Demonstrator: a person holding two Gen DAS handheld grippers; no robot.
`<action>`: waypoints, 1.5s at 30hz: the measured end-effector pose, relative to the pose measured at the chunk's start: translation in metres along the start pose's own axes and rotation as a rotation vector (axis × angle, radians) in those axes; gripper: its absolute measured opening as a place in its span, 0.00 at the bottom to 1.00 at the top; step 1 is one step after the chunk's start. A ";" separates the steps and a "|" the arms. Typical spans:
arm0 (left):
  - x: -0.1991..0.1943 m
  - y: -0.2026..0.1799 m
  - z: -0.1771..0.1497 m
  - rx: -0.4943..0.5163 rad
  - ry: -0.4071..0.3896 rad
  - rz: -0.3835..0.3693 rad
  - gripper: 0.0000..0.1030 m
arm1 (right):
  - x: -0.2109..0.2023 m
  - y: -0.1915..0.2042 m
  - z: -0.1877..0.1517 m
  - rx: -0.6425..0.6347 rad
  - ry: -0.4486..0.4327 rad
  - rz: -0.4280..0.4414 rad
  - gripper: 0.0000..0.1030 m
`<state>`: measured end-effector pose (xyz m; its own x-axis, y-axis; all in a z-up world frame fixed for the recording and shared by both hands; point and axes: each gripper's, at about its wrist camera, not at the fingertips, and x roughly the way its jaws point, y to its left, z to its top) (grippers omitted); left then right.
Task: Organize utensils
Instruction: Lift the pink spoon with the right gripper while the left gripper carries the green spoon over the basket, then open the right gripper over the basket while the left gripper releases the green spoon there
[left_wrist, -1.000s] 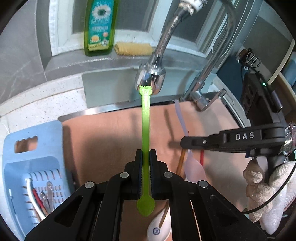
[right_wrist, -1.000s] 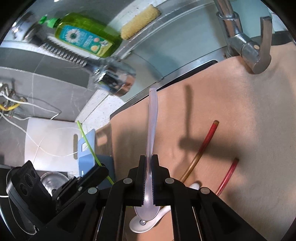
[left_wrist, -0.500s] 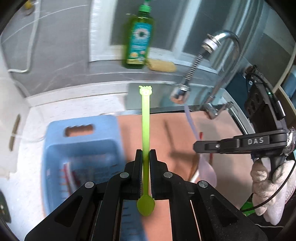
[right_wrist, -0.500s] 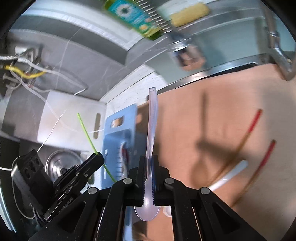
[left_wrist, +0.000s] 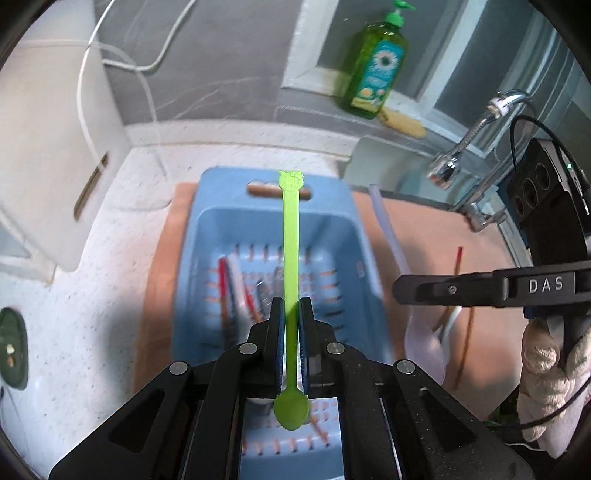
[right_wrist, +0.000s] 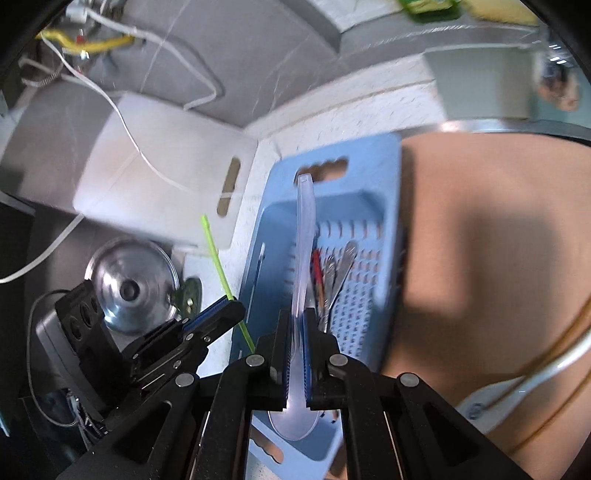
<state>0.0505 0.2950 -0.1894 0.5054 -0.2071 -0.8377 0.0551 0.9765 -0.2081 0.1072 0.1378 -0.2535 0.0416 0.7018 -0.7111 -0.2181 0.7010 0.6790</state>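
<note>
My left gripper (left_wrist: 290, 310) is shut on a thin green plastic spoon (left_wrist: 290, 254) and holds it above the blue slotted basket (left_wrist: 207, 236). My right gripper (right_wrist: 295, 325) is shut on a clear plastic spoon (right_wrist: 304, 236), also above the blue basket (right_wrist: 373, 177). Several utensils lie in the basket (right_wrist: 332, 273). The right gripper shows in the left wrist view (left_wrist: 399, 291); the left gripper shows in the right wrist view (right_wrist: 229, 310). Red-tipped chopsticks (left_wrist: 467, 314) and a white ceramic spoon (right_wrist: 524, 380) lie on the tan mat.
The tan mat (right_wrist: 498, 258) covers the sink area right of the basket. A faucet (left_wrist: 465, 147), green soap bottle (left_wrist: 376, 74) and sponge (left_wrist: 404, 123) stand behind. A white cutting board (right_wrist: 162, 166) and a metal lid (right_wrist: 129, 284) sit to the left.
Both grippers have swung left from over the tan mat to above the blue basket, each still holding its spoon.
</note>
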 end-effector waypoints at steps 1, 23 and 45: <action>0.003 0.006 -0.002 -0.008 0.007 0.005 0.06 | 0.007 0.003 -0.001 -0.005 0.010 -0.009 0.05; 0.048 0.041 -0.020 -0.017 0.107 0.043 0.06 | 0.097 0.023 -0.010 -0.082 0.098 -0.230 0.05; 0.059 0.042 -0.021 -0.035 0.133 0.080 0.11 | 0.109 0.020 -0.006 -0.106 0.117 -0.264 0.08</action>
<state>0.0649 0.3220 -0.2582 0.3880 -0.1373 -0.9114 -0.0122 0.9880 -0.1540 0.1014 0.2282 -0.3185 -0.0011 0.4735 -0.8808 -0.3151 0.8357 0.4497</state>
